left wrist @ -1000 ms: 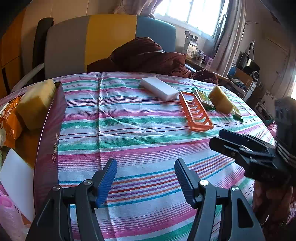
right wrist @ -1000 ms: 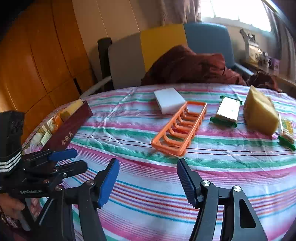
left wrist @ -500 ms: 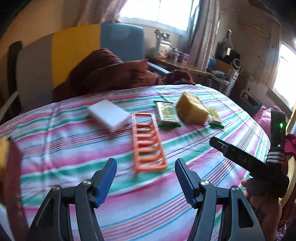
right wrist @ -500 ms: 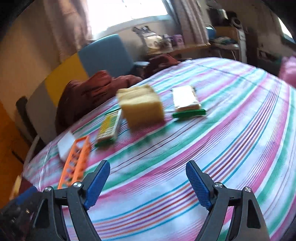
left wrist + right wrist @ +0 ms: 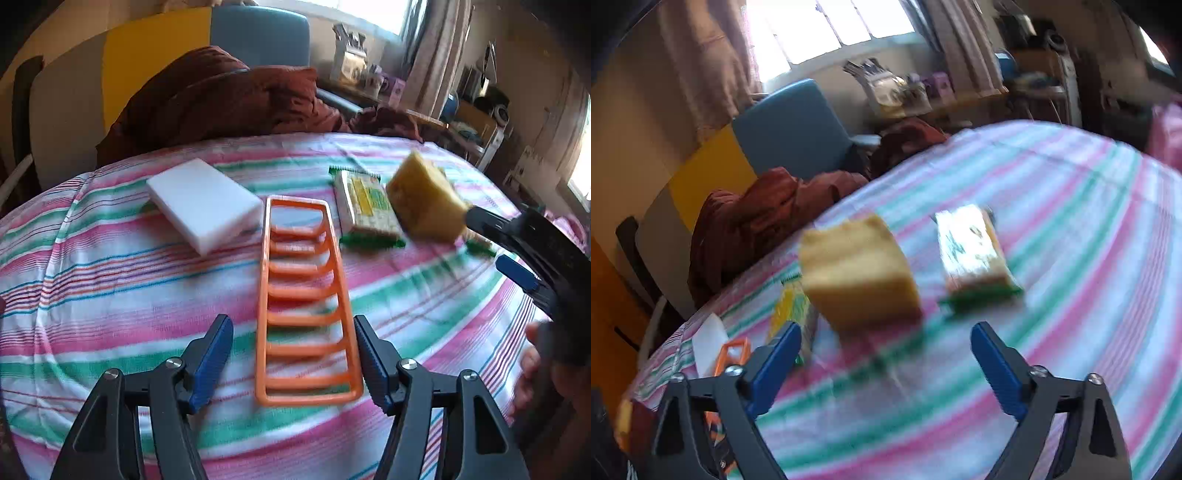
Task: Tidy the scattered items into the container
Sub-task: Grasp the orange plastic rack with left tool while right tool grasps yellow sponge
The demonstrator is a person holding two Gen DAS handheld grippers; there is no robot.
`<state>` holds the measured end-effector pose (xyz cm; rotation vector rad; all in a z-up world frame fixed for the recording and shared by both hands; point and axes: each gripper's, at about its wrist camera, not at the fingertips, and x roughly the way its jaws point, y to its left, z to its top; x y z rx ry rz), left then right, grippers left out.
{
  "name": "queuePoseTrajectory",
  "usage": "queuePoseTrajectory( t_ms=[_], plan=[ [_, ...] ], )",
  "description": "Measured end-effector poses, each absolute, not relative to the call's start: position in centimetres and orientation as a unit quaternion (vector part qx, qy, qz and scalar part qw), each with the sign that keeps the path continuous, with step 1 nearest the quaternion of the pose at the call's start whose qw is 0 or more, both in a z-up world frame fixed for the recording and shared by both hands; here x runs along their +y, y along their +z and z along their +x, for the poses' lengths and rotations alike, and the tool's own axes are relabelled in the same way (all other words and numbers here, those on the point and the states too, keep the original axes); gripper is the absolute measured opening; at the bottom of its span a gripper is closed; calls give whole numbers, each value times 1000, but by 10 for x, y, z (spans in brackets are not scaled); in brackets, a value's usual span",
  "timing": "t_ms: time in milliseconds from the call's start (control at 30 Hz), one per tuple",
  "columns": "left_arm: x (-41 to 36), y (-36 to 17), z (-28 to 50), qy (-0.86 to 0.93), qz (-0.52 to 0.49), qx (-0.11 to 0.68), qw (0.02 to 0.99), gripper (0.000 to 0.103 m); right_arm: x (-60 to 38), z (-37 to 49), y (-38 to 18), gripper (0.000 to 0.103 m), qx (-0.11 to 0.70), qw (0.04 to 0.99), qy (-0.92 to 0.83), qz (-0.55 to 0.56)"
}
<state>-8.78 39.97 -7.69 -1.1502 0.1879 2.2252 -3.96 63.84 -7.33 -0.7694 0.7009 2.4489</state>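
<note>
While both grippers hang spread and empty, the scattered items lie on the striped tablecloth [image 5: 110, 266].

Left gripper [image 5: 293, 354]: blue ribbed pads wide apart, straddling the near end of the orange plastic rack [image 5: 301, 299], a long ladder-shaped frame with curved rungs lying flat; contact cannot be told. White foam block [image 5: 205, 203], smooth and rectangular, lies just left of the rack's far end. Green-edged glossy packet [image 5: 369, 206] lies right of it, with the yellow sponge [image 5: 424, 199], a porous chunky wedge, just beside. Right gripper [image 5: 886, 363]: jaws wide apart, nothing between them, aimed at the blurred sponge [image 5: 858, 273]; a second shiny packet [image 5: 973, 254] lies to the sponge's right. Cloth is woven, pink, green and white bands. Container not clearly seen.
</note>
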Motion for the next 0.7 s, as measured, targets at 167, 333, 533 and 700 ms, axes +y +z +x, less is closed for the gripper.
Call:
queuePoseTrajectory(
  t_ms=[167, 333, 533, 700],
  plan=[
    [401, -80, -91, 842, -435, 63, 314, 69, 648, -80, -86, 102, 245, 238, 887, -310],
    [407, -82, -89, 835, -434, 71, 330, 83, 660, -90, -100, 81, 286, 224, 879, -307],
    [401, -82, -92, 829, -437, 43, 346, 86, 665, -68, -98, 77, 323, 199, 891, -248],
    [401, -83, -95, 824, -440, 35, 355, 90, 660, -61, -94, 77, 327, 182, 897, -234]
  ],
)
